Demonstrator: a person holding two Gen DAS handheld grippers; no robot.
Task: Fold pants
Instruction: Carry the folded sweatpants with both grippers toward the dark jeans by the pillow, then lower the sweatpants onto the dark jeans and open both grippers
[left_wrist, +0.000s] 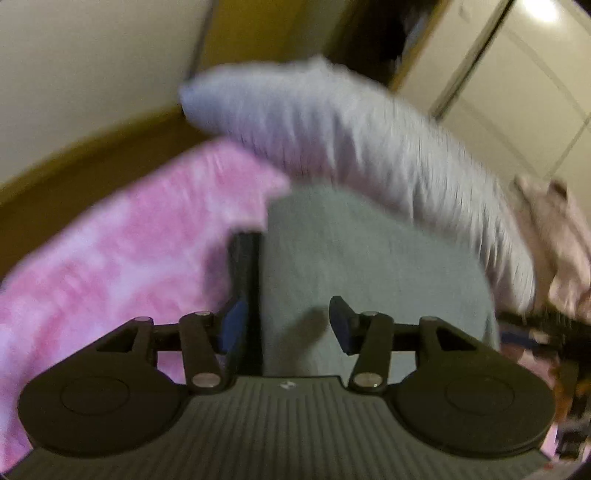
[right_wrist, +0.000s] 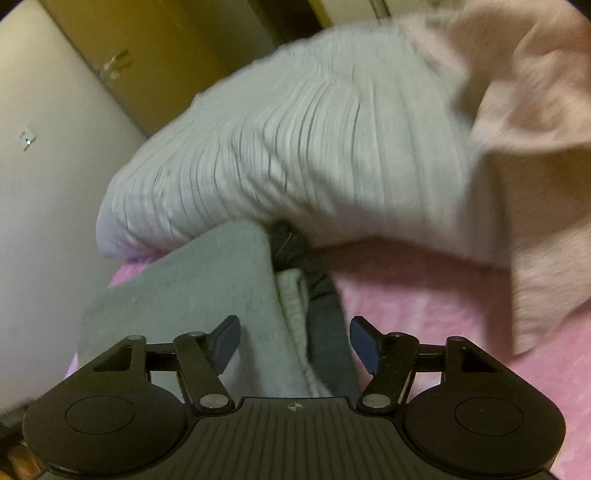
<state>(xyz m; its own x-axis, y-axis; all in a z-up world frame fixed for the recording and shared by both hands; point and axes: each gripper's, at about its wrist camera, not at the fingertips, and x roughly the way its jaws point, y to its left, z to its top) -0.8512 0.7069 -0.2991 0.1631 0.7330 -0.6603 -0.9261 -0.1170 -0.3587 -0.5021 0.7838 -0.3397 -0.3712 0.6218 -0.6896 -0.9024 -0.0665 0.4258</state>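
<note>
The grey-green pants lie on a pink blanket, reaching up to a ribbed grey pillow. My left gripper hovers over their left edge. Its jaws stand apart, with cloth below the gap and neither pad pressing on it. A dark strip runs along that edge beside the left finger. In the right wrist view the pants show a folded edge with a pale lining and a dark band. My right gripper stands wide open over that edge, its pads clear of the cloth.
The pillow lies across the far side of the bed. A pale pink garment is heaped at the right, partly on the pillow. Pink blanket spreads to the right of the pants. Cream walls and wood trim stand behind.
</note>
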